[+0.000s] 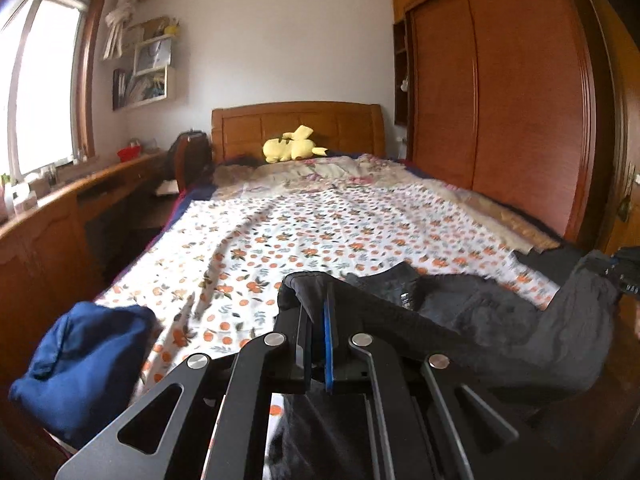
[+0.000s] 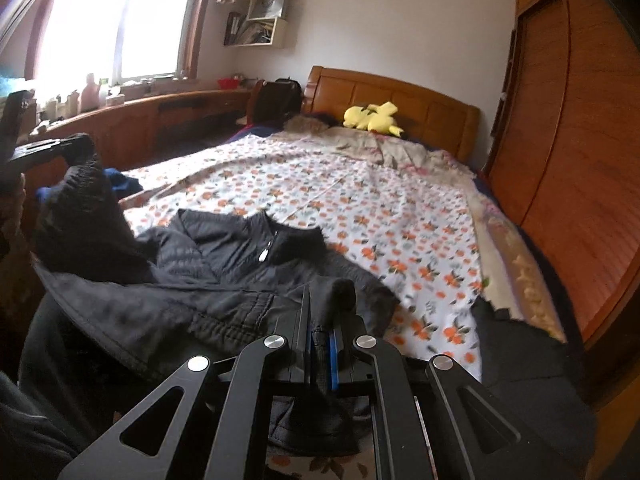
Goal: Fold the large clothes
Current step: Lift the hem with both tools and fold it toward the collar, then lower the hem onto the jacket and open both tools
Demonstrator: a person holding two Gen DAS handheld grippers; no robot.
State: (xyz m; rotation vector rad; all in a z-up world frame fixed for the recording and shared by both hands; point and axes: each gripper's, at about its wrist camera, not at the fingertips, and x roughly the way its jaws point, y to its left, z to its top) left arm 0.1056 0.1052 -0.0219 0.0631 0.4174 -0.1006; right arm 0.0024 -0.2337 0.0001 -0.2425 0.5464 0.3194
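A black padded jacket lies across the near end of the bed, collar and zipper pull facing up. My right gripper is shut on a bunched piece of its fabric near the hem. My left gripper is shut on another piece of the jacket, with cloth draped over its fingertips. In the right wrist view the left gripper shows at the far left, holding that part raised off the bed. In the left wrist view the right gripper sits at the far right edge.
The bed carries a white sheet with orange flowers, a yellow plush toy by the wooden headboard, and a blue bundled garment at the near left corner. A wooden desk runs along the left, and a wardrobe along the right.
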